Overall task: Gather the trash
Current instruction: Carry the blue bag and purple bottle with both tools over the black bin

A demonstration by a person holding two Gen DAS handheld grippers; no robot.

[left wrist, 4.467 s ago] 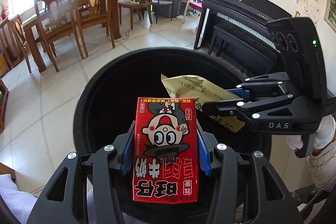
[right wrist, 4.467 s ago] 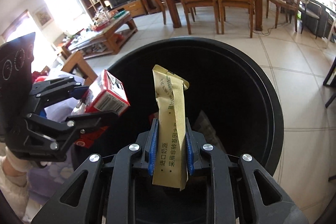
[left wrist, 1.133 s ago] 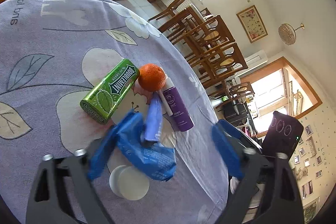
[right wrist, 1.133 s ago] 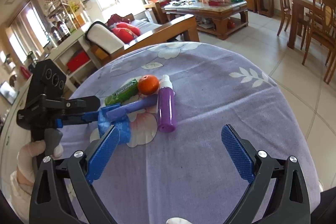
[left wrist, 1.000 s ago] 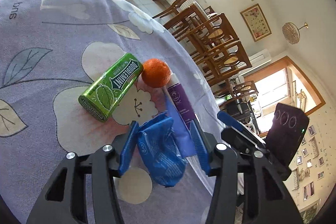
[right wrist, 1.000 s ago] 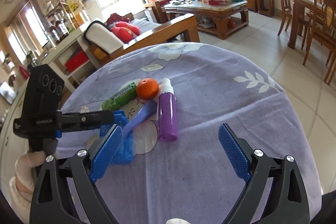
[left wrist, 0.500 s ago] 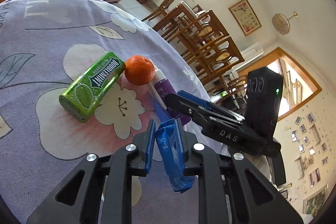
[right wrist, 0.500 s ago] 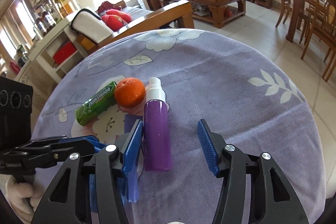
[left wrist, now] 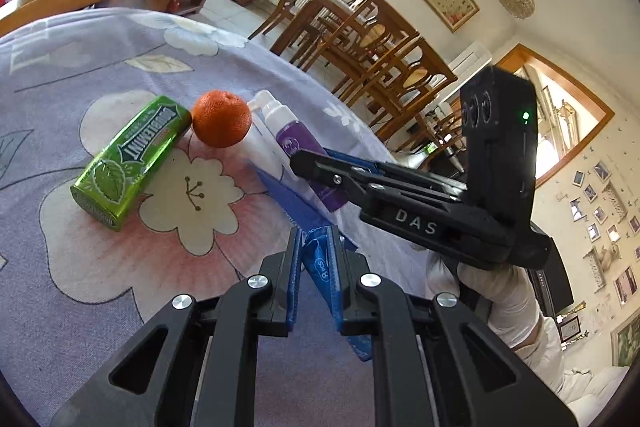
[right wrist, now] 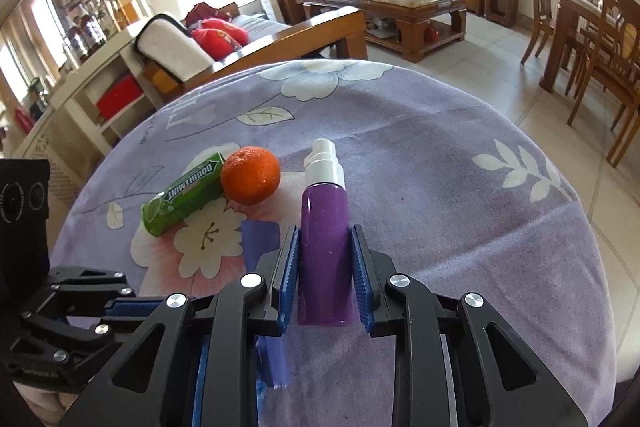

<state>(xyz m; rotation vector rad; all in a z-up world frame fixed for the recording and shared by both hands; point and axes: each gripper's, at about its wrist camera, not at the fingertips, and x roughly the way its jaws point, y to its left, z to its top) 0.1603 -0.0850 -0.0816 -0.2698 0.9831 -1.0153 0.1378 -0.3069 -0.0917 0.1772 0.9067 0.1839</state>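
On the flowered tablecloth [right wrist: 460, 187] the green gum pack [right wrist: 184, 193] lies farthest left, the orange [right wrist: 251, 175] touching its end, and the purple spray bottle [right wrist: 324, 223] lies just right of the orange. The left gripper [left wrist: 314, 247] is clamped on a crumpled blue wrapper [left wrist: 320, 267], which stands pinched between its pads at the near side of the table, in front of the gum pack and orange. The right gripper [right wrist: 324, 267] has just been closing on the spray bottle, and its pads now touch both sides of the bottle's lower body. The bottle's long axis runs straight away from this gripper, cap [right wrist: 325, 163] at the far end, so the jaws squeeze across its width. A flat purple strip [right wrist: 260, 239] lies beside the bottle, under the left jaw.
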